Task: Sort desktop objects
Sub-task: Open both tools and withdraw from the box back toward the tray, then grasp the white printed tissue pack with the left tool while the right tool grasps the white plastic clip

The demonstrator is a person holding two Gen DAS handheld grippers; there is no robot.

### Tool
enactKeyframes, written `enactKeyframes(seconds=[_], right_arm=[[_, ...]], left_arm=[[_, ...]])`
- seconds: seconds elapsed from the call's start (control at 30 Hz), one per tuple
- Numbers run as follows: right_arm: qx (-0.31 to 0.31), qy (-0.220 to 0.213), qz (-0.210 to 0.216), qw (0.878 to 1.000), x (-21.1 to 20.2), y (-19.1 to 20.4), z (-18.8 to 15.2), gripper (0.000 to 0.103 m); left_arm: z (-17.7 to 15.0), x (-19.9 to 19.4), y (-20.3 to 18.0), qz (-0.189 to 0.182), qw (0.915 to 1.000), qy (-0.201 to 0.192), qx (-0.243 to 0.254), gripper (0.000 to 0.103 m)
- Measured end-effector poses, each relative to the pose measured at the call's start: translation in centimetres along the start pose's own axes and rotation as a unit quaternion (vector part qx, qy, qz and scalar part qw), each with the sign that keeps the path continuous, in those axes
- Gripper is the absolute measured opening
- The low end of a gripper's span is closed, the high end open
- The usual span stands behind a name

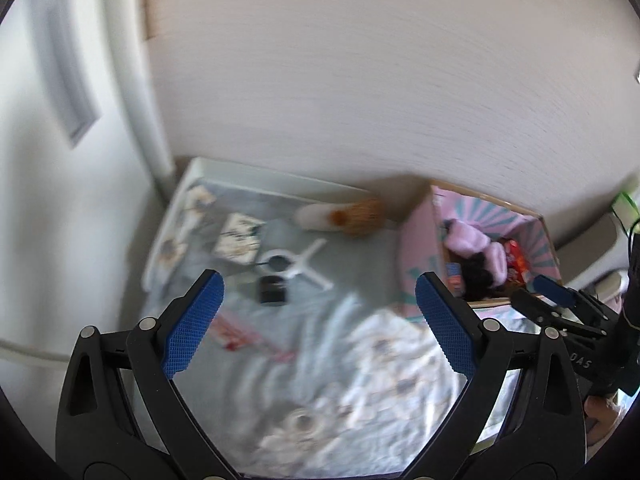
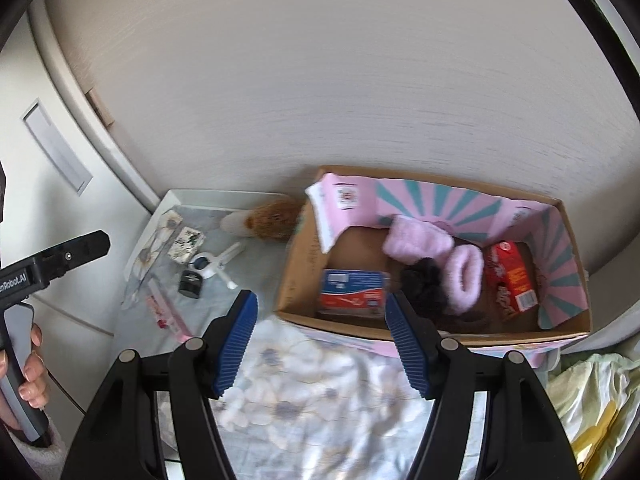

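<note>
On the floral cloth lie a white clip (image 1: pixel 294 264) (image 2: pixel 218 264), a small black box (image 1: pixel 272 290) (image 2: pixel 191 282), a floral box (image 1: pixel 239 238) (image 2: pixel 186 243), a pink packet (image 1: pixel 240 332) (image 2: pixel 160 310) and a brown-and-white plush toy (image 1: pixel 348 216) (image 2: pixel 264 220). A cardboard box (image 1: pixel 416 256) (image 2: pixel 288 272) with pink lining holds pink fuzzy socks (image 2: pixel 464 276), a dark fuzzy item (image 2: pixel 424 288), a red carton (image 2: pixel 510 280) and a blue-red pack (image 2: pixel 354 290). My left gripper (image 1: pixel 320 320) hangs open and empty above the cloth. My right gripper (image 2: pixel 322 344) (image 1: pixel 540 296) is open and empty at the box's near edge.
A beige wall runs behind the surface, with a white cabinet at the left. A white tray rim (image 2: pixel 176 196) borders the cloth's far left corner. A hand (image 2: pixel 34 364) holds the left gripper's handle. Yellow-green fabric (image 2: pixel 592 400) lies at the right.
</note>
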State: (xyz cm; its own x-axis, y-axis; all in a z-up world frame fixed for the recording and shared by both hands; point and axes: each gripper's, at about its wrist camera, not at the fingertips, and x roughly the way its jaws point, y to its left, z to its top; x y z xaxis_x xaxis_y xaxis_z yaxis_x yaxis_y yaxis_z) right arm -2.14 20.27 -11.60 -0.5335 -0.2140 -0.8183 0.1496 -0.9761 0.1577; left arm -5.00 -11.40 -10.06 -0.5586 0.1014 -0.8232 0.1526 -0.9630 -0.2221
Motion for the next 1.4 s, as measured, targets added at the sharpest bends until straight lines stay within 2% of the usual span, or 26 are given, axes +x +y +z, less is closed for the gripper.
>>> enactKeyframes(seconds=[0.23, 0.4, 0.67, 0.97, 1.13, 1.4], right_arm=[[-0.024, 0.007, 0.018, 1.000, 1.4, 4.3, -0.2, 0.063], [-0.048, 0.016, 0.027, 0.998, 2.3, 7.1, -0.5, 0.063], [-0.068, 0.046, 0.034, 0.996, 4.6, 9.8, -1.4, 0.063], [-0.071, 0.075, 0.039, 0.994, 7.5, 10.7, -1.6, 0.063], [-0.069, 0.090, 0.041, 0.993, 9.6, 10.5, -1.0, 0.063], [-0.015, 0.110, 0.046, 0.993, 14.0, 9.2, 0.9, 0.063]], left_arm=[[-1.3, -1.0, 5.8, 0.024, 0.9992, 0.005, -0.031, 0.097], [-2.3, -0.8, 7.7, 0.030, 0.9989, 0.014, -0.034, 0.097], [-3.8, 1.5, 9.4, 0.037, 0.9979, 0.044, -0.029, 0.097], [-4.4, 4.0, 10.2, 0.033, 0.9965, 0.072, -0.028, 0.097], [-3.6, 6.1, 10.1, 0.027, 0.9959, 0.084, -0.020, 0.097], [0.7, 10.2, 9.3, 0.024, 0.9963, 0.083, 0.001, 0.097]])
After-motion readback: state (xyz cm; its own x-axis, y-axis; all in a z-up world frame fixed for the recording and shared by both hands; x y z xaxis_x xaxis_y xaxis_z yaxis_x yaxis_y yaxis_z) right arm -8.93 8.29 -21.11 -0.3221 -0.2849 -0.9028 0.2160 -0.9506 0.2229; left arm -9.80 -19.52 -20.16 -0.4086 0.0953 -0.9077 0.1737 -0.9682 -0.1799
